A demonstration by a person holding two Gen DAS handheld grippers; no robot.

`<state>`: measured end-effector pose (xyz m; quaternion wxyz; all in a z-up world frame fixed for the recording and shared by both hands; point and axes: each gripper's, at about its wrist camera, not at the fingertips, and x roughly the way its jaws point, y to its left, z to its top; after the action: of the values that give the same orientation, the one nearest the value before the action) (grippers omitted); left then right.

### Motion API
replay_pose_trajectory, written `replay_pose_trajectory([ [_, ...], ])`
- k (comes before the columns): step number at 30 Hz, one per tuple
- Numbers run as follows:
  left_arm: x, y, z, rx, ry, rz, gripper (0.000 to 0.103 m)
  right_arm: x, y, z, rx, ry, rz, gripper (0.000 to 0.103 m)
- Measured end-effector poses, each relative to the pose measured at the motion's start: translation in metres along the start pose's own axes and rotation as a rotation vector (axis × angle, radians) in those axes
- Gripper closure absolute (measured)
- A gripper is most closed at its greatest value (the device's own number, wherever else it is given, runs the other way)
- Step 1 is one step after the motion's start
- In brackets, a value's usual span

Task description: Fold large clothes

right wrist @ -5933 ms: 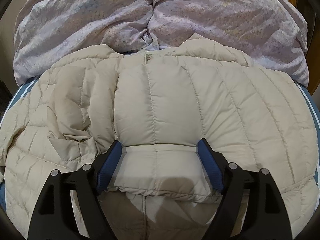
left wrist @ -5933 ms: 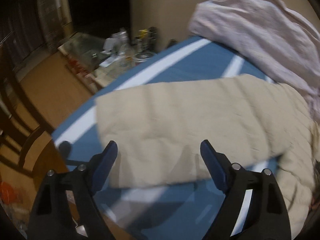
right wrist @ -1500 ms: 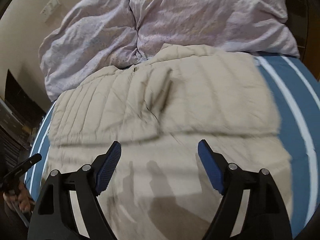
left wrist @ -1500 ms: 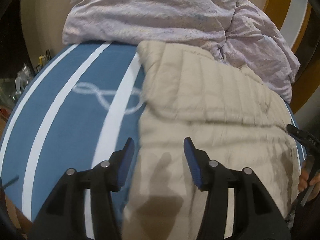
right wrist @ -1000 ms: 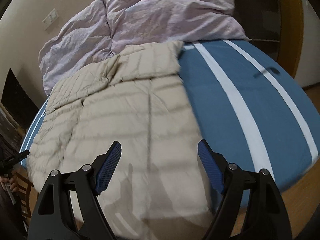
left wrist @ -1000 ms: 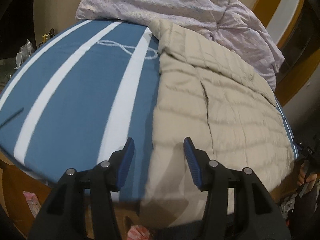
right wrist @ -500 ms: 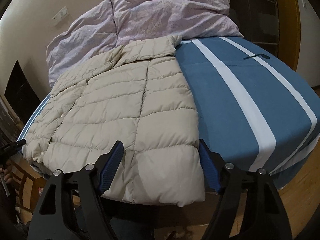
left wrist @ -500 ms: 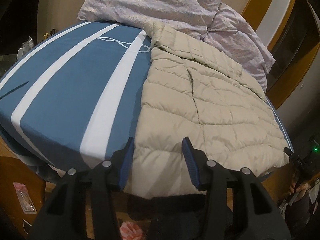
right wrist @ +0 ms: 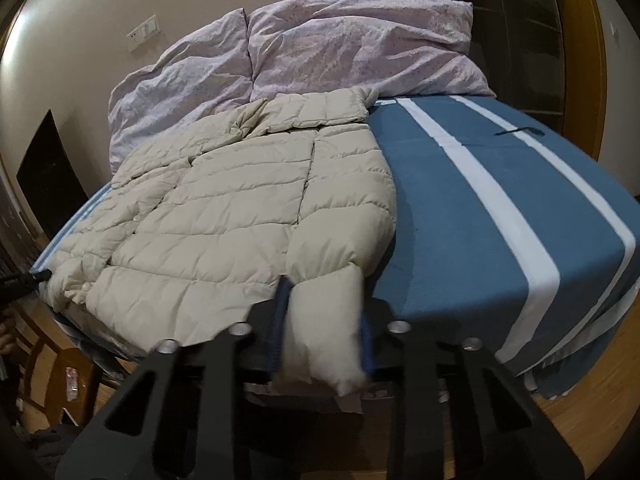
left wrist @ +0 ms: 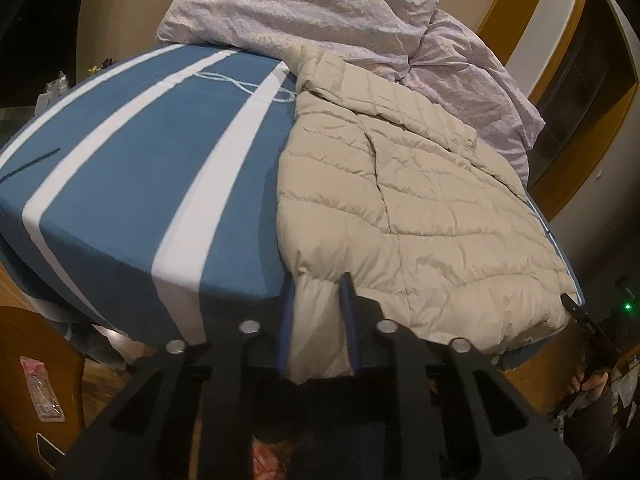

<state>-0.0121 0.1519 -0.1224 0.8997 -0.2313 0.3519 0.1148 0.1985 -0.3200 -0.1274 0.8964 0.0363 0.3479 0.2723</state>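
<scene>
A beige quilted down jacket (left wrist: 416,208) lies flat on a bed with a blue sheet with white stripes (left wrist: 132,168), its collar toward the pillows. My left gripper (left wrist: 318,300) is shut on the jacket's hem corner at the bed's foot edge. My right gripper (right wrist: 322,304) is shut on the hem corner of the jacket (right wrist: 224,208) at the other side, where the fabric bulges between the blue pads (right wrist: 280,312). The bed sheet also shows in the right wrist view (right wrist: 500,200).
A crumpled lilac duvet (left wrist: 320,12) lies piled at the head of the bed, also seen in the right wrist view (right wrist: 320,48). A wooden door frame (left wrist: 532,8) stands beyond the bed. Wooden floor and small litter (left wrist: 40,384) lie below the bed's foot.
Both grippers have pulled back to the bed's foot edge and closed on the jacket's two hem corners. Earlier they were open above the jacket.
</scene>
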Motion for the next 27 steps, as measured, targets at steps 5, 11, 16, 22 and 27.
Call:
replay_pose_trajectory([
  [5,0.0,-0.008,-0.001,0.02,0.008,-0.001,0.098,-0.006,-0.002,0.009,0.034,-0.017,0.039,0.093],
  [11,-0.014,-0.021,0.014,0.063,-0.036,0.019,0.1,-0.022,0.003,0.034,0.037,-0.092,0.045,0.095],
  [16,-0.024,-0.028,0.041,0.068,-0.089,0.04,0.1,-0.022,0.008,0.062,0.014,-0.127,0.015,0.095],
  [22,-0.026,-0.039,0.082,0.066,-0.141,0.06,0.1,-0.009,0.011,0.097,-0.008,-0.147,-0.021,0.095],
  [27,-0.02,-0.054,0.119,0.078,-0.177,0.07,0.1,0.007,0.009,0.128,0.003,-0.162,-0.026,0.095],
])
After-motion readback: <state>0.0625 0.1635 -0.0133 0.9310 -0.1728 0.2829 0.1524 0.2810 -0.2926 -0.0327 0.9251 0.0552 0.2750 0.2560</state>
